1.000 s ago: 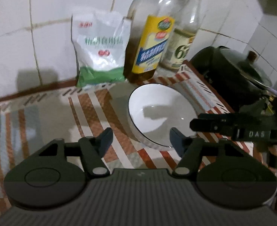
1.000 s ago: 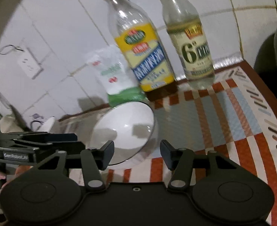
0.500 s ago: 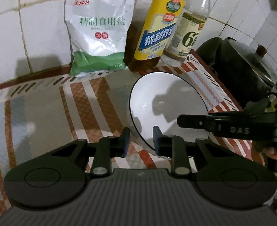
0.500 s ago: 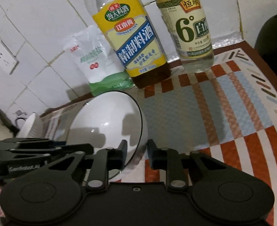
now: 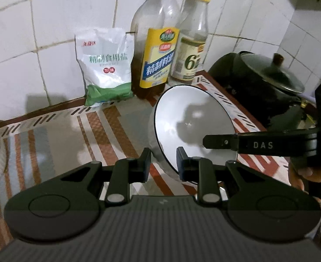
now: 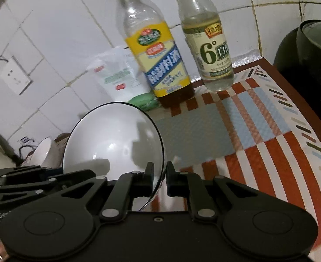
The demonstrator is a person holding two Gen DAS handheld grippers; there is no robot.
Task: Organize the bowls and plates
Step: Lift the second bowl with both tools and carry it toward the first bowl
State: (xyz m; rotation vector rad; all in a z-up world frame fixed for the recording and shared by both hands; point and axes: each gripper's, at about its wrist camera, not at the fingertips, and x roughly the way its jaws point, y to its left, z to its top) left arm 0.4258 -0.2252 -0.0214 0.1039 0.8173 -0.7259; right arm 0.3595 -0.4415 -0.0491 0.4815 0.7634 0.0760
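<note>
Both tools are clamped on the same bowl [image 5: 193,126], each on a different stretch of its rim. Left tool [image 5: 163,163] pinches the near rim w/ one finger inside, one outside. Right tool [image 6: 159,179] does the same on the rim nearest it. Bowl is tilted steeply, opening turned sideways, just in front of the yellow-label bottle [image 5: 158,65]; can't tell if its base touches the surface [image 6: 258,144] or hangs free.

Risks, as I judge them:
- Glazed rim is slick and thin; w/ a steep tilt the bowl could pivot or slip out of either pinch.
- Two tools on one rigid bowl: if hands move out of sync, the rim gets twisted, one grip pops off, bowl drops.
- Yellow-label bottle, clear bottle [image 6: 210,50] and salt bag [image 5: 107,65] stand near behind the bowl; swinging it back could knock a bottle over.
- Pot [image 5: 269,83], right of the bottle, limits room that way.
</note>
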